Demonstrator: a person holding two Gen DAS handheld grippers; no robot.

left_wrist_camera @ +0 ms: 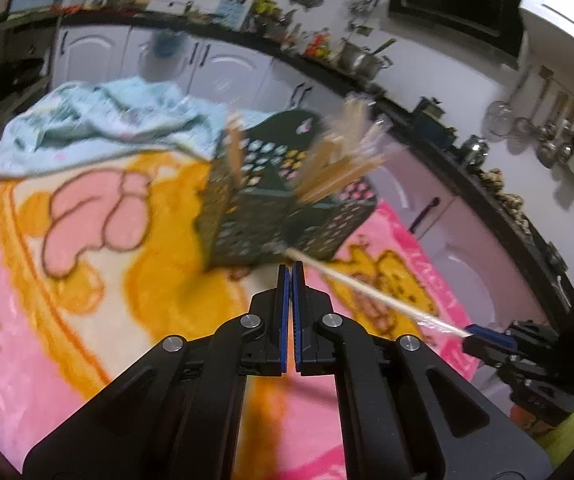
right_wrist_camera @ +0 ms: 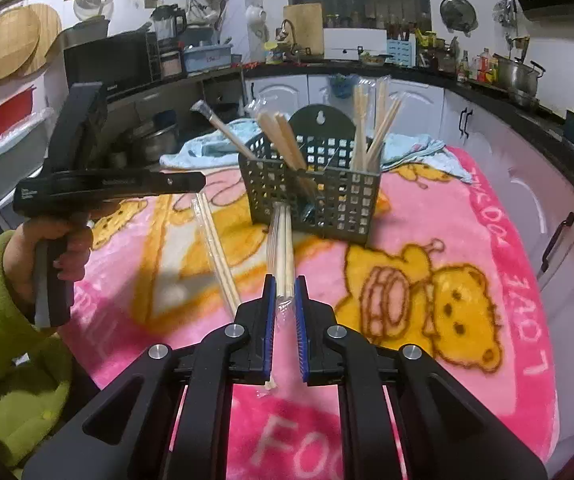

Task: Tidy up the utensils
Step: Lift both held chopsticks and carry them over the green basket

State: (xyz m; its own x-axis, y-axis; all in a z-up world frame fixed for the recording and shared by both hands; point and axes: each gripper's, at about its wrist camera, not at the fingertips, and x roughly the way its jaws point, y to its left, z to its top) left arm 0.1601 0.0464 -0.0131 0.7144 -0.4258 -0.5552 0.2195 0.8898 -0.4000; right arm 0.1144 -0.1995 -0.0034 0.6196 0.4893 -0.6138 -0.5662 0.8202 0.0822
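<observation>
Right gripper (right_wrist_camera: 285, 280) clamping narrowly on a plastic-wrapped pair of chopsticks (right_wrist_camera: 283, 248), tips reaching ahead to the near wall of the dark perforated basket (right_wrist_camera: 327, 204). Left gripper (left_wrist_camera: 291, 267) sitting fully closed, gripping nothing, the basket just ahead of its tips. Another wrapped pair (right_wrist_camera: 217, 248) lying on the pink blanket (right_wrist_camera: 407, 208), left of the right gripper. More chopsticks (right_wrist_camera: 371, 128) standing inside the basket.
</observation>
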